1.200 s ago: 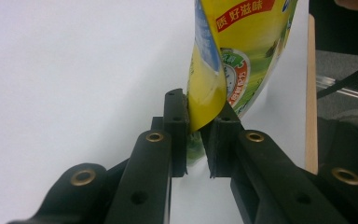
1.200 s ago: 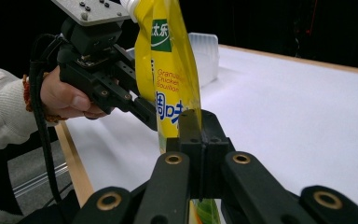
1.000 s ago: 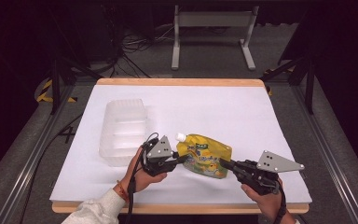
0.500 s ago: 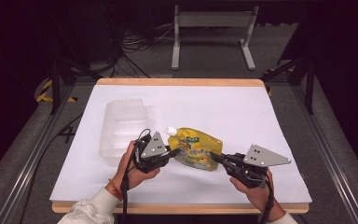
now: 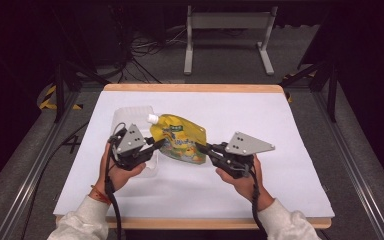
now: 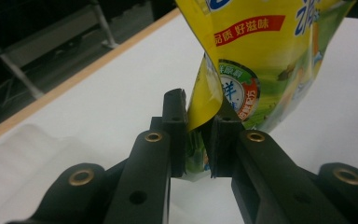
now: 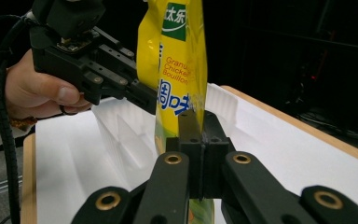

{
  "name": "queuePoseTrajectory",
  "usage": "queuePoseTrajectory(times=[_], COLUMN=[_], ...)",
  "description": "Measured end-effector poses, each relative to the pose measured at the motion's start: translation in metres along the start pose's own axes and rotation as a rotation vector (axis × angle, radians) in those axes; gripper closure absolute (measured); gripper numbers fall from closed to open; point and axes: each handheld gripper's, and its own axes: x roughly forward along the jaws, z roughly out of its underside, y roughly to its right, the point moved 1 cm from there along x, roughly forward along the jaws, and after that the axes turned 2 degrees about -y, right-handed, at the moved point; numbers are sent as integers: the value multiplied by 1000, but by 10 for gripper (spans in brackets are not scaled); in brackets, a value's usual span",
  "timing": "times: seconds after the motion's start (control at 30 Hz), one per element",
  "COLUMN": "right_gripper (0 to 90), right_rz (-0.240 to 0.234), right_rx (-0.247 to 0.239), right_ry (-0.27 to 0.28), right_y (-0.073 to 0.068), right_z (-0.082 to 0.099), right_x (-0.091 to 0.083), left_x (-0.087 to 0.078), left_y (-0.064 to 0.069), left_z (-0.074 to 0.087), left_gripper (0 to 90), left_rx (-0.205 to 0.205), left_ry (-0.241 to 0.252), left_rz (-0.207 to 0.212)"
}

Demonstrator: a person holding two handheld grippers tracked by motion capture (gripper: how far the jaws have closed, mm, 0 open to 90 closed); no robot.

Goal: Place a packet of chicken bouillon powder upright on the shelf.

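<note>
pouch (image 5: 180, 139) | yellow, white spout cap, printed label, upright, creased

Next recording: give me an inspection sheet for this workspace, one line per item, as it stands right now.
Surface: white sheet over a wood-edged table.
Job's things: yellow spouted pouch held up between both grippers; clear plastic tray behind it on the sheet.
Clutter: nothing seen.
Grippers: left gripper shut on the pouch's left edge; right gripper shut on its right edge, fingers pressed together on the film.
Cables: one trails from each gripper along the forearm; loose cables on the floor beyond.
Surroundings: dark room, grey metal stand behind the table.
</note>
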Motion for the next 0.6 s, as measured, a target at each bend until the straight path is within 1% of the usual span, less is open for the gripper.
queuePoseTrajectory(times=[0.07, 0.1, 0.17, 0.23, 0.27, 0.3, 0.33, 0.37, 0.4, 0.43, 0.47, 0.5, 0.57, 0.6], right_gripper=[899, 899, 899, 899, 899, 899, 899, 900, 900, 899, 900, 899, 899, 899], right_rz=[0, -15, -14, -30, -26, -31, -30, -26, -26, -27, -26, -24, -31, -29], right_rx=[-13, -2, -12, -5, -16, -4, -6, -24, -24, -23, -18, -31, -4, -6], right_ry=[5, 9, 8, 5, -1, -1, -6, -13, -13, -10, -12, -15, -15, -18], right_y=[0, 2, 3, 4, 5, 5, 6, 6, 6, 6, 7, 8, 11, 11], right_z=[-7, -11, -17, -20, -22, -23, -25, -26, -26, -26, -26, -26, -25, -25], right_x=[13, 22, 37, 48, 56, 62, 68, 73, 73, 80, 86, 94, 103, 107], left_x=[-8, -11, -17, -20, -21, -21, -22, -22, -22, -21, -21, -20, -20, -20], left_y=[-11, -15, -25, -33, -37, -40, -44, -49, -49, -52, -59, -62, -67, -67], left_z=[3, 4, 8, 12, 14, 16, 18, 21, 21, 24, 28, 30, 33, 33], left_gripper=[800, 799, 800, 799, 799, 799, 799, 799, 799, 799, 799, 799, 799, 798], left_rx=[-23, -27, -46, -62, -67, -73, -68, -73, -73, -91, -96, -105, -118, -118], left_ry=[15, 17, 27, 29, 32, 31, 27, 27, 27, 29, 30, 33, 31, 31], left_rz=[-30, -46, -76, -100, -111, -122, -136, -144, -144, -148, -153, -159, -168, -168])
